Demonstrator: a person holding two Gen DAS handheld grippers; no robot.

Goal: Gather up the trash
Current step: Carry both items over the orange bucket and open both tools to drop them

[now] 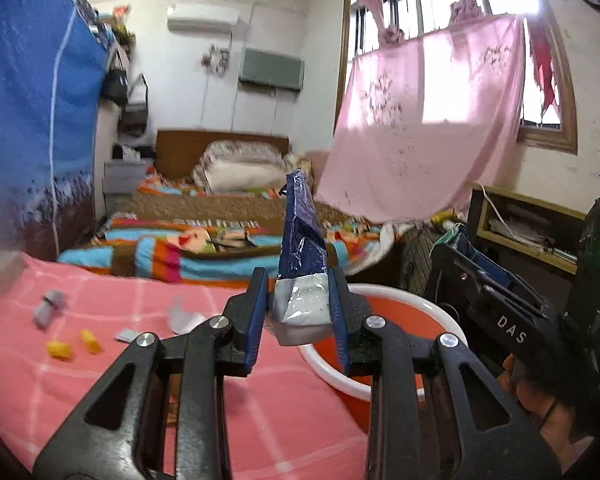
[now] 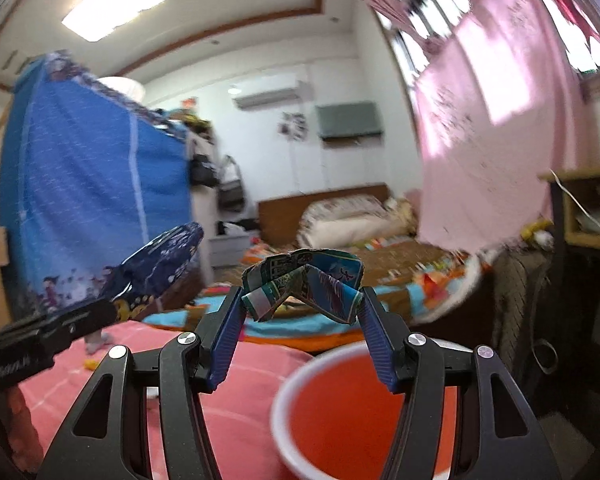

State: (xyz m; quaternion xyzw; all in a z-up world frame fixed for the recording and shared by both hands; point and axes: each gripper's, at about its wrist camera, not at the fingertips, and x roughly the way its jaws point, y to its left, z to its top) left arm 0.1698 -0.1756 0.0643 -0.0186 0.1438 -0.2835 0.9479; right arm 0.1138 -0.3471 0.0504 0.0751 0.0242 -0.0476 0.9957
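My left gripper (image 1: 300, 304) is shut on a dark blue and silver foil wrapper (image 1: 302, 248) that stands upright between its pads, above the near rim of the red basin (image 1: 400, 316). In the right wrist view my right gripper (image 2: 302, 312) is shut on a crumpled teal and blue paper wrapper (image 2: 304, 284), held in the air over the pink checked cloth (image 2: 236, 400) just left of the red basin (image 2: 340, 420). The left gripper with its blue wrapper (image 2: 156, 268) shows at the left of that view. The right gripper's body (image 1: 496, 304) shows at the right of the left wrist view.
On the pink cloth (image 1: 100, 360) lie two yellow scraps (image 1: 72, 346), a grey crumpled scrap (image 1: 50, 306) and white paper bits (image 1: 180, 318). Beyond are a bed with striped bedding (image 1: 204, 248), a blue fabric wardrobe (image 1: 36, 120), a hanging pink sheet (image 1: 432, 128) and a wooden desk (image 1: 528, 224).
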